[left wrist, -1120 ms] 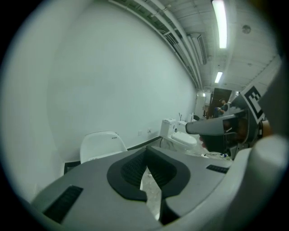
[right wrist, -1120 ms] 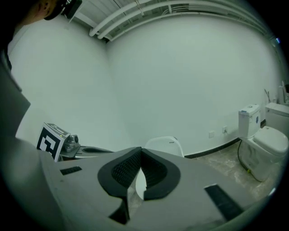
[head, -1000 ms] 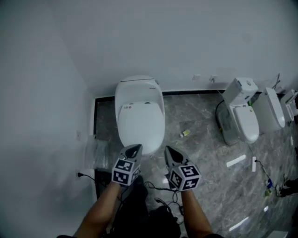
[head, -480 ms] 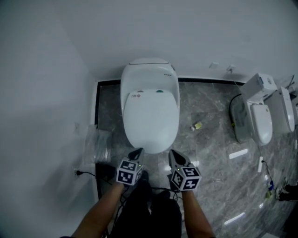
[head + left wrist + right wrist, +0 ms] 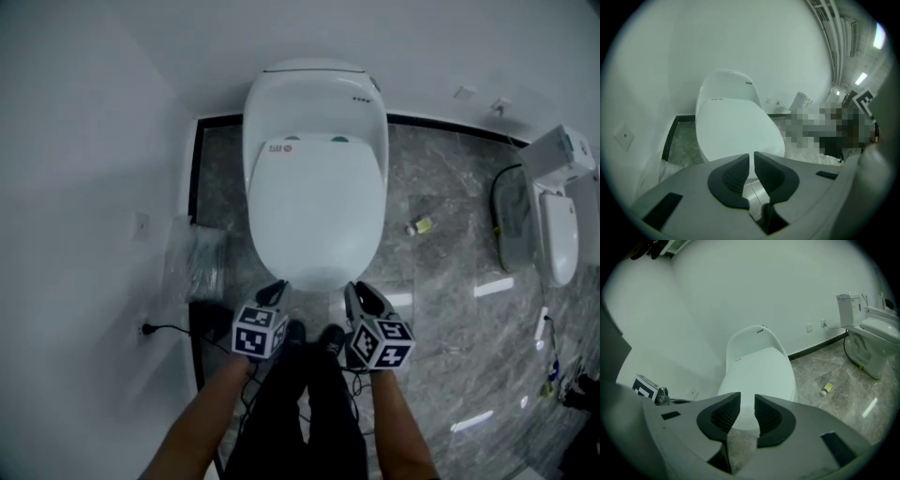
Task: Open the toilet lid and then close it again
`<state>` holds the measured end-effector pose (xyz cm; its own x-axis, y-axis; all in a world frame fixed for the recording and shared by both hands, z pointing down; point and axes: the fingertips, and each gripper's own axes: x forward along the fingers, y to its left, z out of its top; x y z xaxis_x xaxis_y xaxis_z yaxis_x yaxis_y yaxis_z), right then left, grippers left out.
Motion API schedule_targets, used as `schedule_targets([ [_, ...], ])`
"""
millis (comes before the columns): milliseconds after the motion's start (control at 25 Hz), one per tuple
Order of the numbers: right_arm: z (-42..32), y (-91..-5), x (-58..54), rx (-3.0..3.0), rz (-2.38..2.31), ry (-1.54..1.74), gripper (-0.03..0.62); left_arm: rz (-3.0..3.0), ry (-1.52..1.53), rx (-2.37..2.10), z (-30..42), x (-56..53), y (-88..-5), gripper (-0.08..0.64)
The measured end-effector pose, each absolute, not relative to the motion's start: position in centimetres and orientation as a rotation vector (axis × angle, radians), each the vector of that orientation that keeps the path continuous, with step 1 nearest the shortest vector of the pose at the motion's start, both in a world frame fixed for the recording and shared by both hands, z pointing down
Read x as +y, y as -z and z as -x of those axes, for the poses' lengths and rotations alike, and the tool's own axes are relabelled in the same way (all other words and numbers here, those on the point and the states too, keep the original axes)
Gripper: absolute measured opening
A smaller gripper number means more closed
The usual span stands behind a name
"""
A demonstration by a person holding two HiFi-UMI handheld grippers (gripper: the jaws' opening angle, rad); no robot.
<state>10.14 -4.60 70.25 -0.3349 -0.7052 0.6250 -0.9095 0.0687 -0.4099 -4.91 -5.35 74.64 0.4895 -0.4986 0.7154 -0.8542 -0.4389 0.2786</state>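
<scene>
A white toilet stands against the back wall, and its lid [image 5: 317,206] lies closed. Both grippers hover just short of the lid's front edge, touching nothing. My left gripper [image 5: 274,292] points at the front left of the lid [image 5: 736,126]. Its jaws are opening, with a narrow gap between the tips [image 5: 751,154] and nothing in it. My right gripper [image 5: 361,296] points at the front right of the lid [image 5: 759,376]. Its jaws are opening wider [image 5: 746,397], and they too hold nothing.
A second toilet [image 5: 553,220] stands on the marble floor at the right. A small yellow object [image 5: 419,226] lies between the two toilets. A clear plastic bag [image 5: 192,262] and a wall socket with a black cable [image 5: 142,328] sit by the left wall. The person's shoes [image 5: 309,336] are below the grippers.
Both grippers have sunk toward the toilet's front edge, and the toilet now looks larger and closer. The jaws of both were shut and have parted, the right pair more.
</scene>
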Motion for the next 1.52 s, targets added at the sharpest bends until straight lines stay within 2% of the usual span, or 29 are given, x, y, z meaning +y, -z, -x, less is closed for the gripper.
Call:
schedule_targets([
  [400,-11.3,-77.5,-4.8,-2.022,-1.669,-1.209,0.196,-2.035,-0.684,-1.142,5.9,-4.7,-79.7,0.118],
  [720,-11.7,-80.5,-4.9,-1.950,-1.736,-1.305,0.275,-1.983,-0.673,-1.099,6.5,-3.9,-82.0,0.230],
  [1200,-11.5,-81.3,-5.3,-1.904,-1.770,-1.474,0.270,-2.010,-0.739,-1.018,5.9,-3.7,-83.7,0.245],
  [1360,-12.1,-80.6,-5.3,-1.874,-1.790,-1.519,0.196,-2.031,-0.753,-0.990,5.5,-3.5,-83.6,0.245],
  [1520,-12.3,-80.0,-5.3,-1.860,-1.818,-1.565,0.181,-2.036,-0.767,-0.964,5.0,-2.8,-83.5,0.245],
])
